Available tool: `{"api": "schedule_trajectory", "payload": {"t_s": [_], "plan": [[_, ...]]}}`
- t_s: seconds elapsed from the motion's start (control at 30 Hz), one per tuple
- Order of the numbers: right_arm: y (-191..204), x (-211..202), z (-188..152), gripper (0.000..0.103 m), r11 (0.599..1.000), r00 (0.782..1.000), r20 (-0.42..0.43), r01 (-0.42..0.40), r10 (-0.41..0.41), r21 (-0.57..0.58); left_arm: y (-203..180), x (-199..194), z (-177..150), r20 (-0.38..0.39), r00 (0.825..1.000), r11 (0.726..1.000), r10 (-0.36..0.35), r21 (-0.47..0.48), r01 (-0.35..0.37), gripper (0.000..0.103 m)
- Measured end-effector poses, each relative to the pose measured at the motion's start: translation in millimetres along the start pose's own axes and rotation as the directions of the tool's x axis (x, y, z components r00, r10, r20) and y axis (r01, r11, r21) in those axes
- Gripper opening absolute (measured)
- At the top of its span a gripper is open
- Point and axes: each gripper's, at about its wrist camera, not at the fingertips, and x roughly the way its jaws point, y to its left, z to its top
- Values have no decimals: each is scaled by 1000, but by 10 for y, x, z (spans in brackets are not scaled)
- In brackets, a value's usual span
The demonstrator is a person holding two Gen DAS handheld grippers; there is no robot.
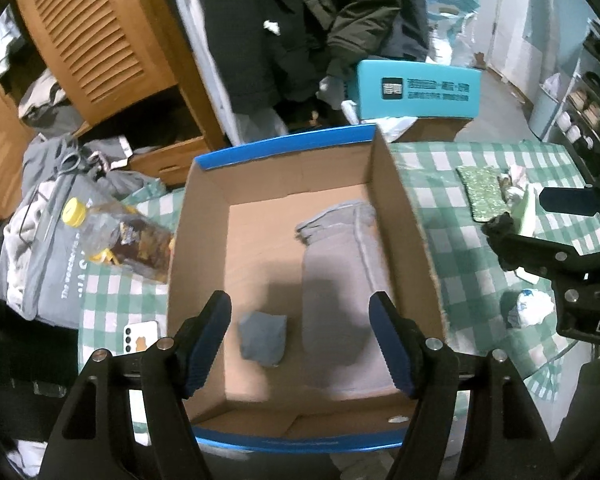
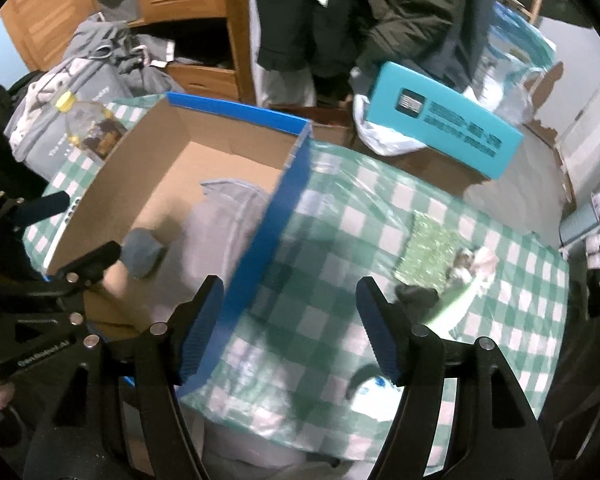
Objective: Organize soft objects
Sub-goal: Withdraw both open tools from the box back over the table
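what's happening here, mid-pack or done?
Mid-pack, it seems. A person holds two tools, both open and empty. The left tool hangs over the cardboard box, which holds a folded grey garment and a small rolled blue-grey cloth. The right tool is over the box's blue right wall and the checked tablecloth, where a green glittery pad and some crumpled bits lie outside the box.
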Motion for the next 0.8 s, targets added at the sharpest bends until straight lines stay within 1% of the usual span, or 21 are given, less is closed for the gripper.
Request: {"api": "schedule_trajectory", "payload": {"t_s": [0.4,0.8], "plan": [[-605,-23,-357,69,994,999,-20,35,-33,101,-493,-47,117,11,1000,996,-23,81,22,73],[-1253,-34,-666,69,974,997,-36,67,-61,216,-1031,-11,194,-5,999,985,-46,166,46,73]]}}
